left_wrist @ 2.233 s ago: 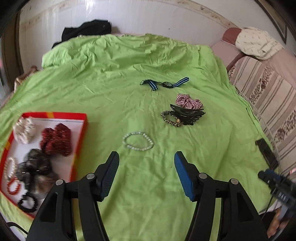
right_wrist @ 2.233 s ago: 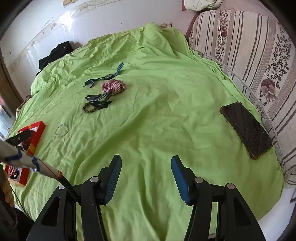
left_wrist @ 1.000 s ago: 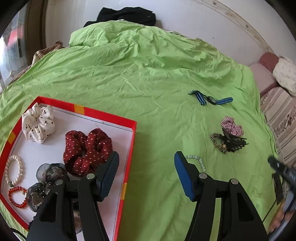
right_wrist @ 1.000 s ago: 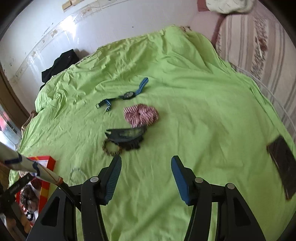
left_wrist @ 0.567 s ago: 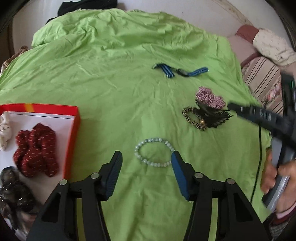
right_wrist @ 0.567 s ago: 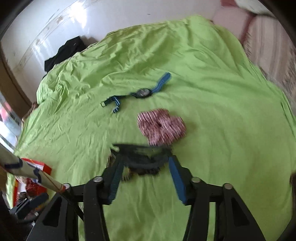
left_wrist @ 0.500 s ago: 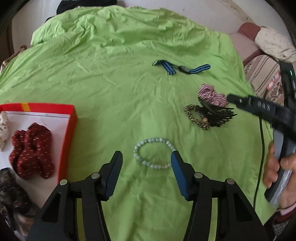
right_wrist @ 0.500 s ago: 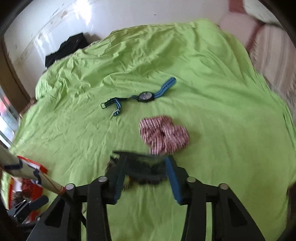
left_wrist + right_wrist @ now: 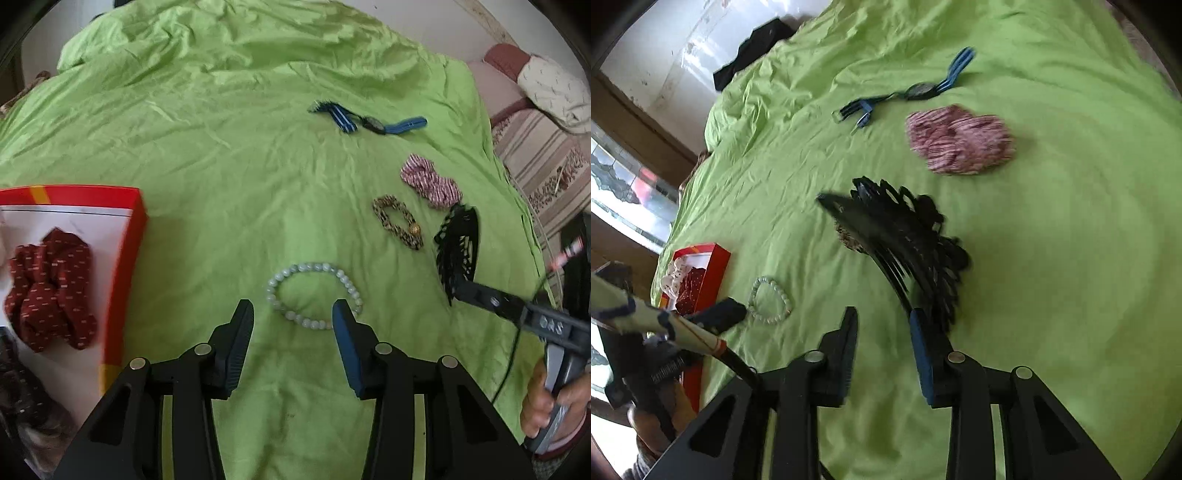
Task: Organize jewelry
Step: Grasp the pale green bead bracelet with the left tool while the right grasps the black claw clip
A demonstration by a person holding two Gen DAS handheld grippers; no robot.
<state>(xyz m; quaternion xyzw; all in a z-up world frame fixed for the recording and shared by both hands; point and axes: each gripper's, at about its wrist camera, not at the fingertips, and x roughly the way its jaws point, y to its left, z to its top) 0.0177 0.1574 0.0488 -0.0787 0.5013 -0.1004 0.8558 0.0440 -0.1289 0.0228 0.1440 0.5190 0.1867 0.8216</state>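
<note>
1. A bed covered with a green sheet [image 9: 221, 155] carries the jewelry and hair things.
2. The left hand-held gripper [image 9: 291, 314] points down at a pale bead bracelet [image 9: 314, 293]. Its jaws are closing, with the near arc of the bracelet between the fingertips and the right fingertip just at the beads. The pads do not press on it.
3. A red box [image 9: 125, 236] lies to the left of the bracelet, at the frame's left edge. In it sits a dark red dotted scrunchie [image 9: 48, 291], with darker scrunchies below it, partly cut off.
4. The right hand-held gripper [image 9: 882, 321] is partly open over the sheet. A black fan-shaped hair clip [image 9: 905, 243] touches its blue right fingertip and rises tilted above the sheet. Whether the clip is pinched between the pads I cannot tell, since the frame is blurred.
5. A leopard-print hair tie [image 9: 397, 221] lies just left of the clip, apart from it in the left wrist view.
6. A pink striped scrunchie [image 9: 430, 181] lies beyond the clip.
7. A blue-strapped watch [image 9: 369, 120] lies farther back, stretched out flat.
8. A person's hand [image 9: 554, 406] grips the right gripper's handle at the lower right.
</note>
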